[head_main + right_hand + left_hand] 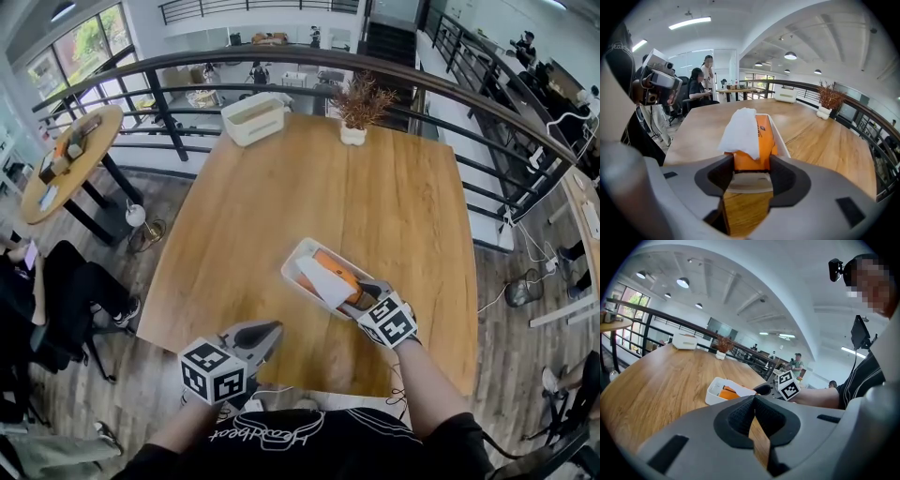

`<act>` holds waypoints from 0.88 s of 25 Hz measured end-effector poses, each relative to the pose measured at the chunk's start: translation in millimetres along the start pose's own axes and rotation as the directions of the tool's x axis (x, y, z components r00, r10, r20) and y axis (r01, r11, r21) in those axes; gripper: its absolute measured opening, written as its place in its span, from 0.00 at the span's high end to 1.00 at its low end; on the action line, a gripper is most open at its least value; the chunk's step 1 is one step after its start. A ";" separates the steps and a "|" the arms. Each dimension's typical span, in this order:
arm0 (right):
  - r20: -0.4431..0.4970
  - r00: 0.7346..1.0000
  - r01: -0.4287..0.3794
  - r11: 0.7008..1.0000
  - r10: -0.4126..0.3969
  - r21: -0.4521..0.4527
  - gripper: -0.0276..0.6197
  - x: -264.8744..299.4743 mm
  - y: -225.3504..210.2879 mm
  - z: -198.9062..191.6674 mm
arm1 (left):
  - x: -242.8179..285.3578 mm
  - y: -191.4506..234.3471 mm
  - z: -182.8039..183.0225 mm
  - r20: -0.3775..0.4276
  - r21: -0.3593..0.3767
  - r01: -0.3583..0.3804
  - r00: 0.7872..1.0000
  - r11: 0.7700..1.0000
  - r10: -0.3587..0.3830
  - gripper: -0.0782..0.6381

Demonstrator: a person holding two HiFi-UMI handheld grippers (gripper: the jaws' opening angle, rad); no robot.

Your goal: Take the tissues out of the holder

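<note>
A white holder (298, 255) lies on the wooden table (394, 197) with an orange tissue pack (336, 264) in it. A white tissue (323, 284) sticks up out of the pack. My right gripper (361, 295) is at the pack's near end. In the right gripper view its pads press on both sides of the orange pack (765, 140), below the tissue (740, 131), just above the holder's rim (782, 140). My left gripper (267, 333) hovers by the table's front edge, left of the holder, shut on nothing. Its tips (753, 401) meet, and beyond them lies the holder (712, 393).
A white box (253, 119) and a potted dried plant (356, 108) stand at the table's far edge, against a curved black railing (441, 89). A round side table (70, 159) and a seated person are to the left, below the table's level.
</note>
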State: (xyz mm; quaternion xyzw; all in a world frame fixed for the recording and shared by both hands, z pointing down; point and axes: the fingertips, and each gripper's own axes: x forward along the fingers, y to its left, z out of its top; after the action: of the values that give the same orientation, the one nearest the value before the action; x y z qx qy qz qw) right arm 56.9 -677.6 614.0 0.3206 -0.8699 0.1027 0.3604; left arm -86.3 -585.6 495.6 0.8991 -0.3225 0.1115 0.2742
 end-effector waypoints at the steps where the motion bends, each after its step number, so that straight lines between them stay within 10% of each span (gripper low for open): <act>1: 0.003 1.000 0.001 1.000 -0.001 0.005 0.60 -1.2 -0.4 0.1 | -0.5 0.5 -1.1 -0.002 -0.006 -0.005 1.000 1.000 0.005 0.87; 22: 0.178 0.972 0.157 0.988 -0.156 0.009 0.67 -58.3 4.9 40.2 | -27.5 -14.1 -10.5 0.020 -0.029 -0.051 0.998 0.998 0.052 0.87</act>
State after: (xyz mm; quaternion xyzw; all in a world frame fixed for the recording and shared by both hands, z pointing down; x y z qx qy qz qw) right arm 62.3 -662.1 545.0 0.3950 -0.8709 0.0429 0.2892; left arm -98.7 -556.3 488.0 0.8876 -0.3499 0.1043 0.2808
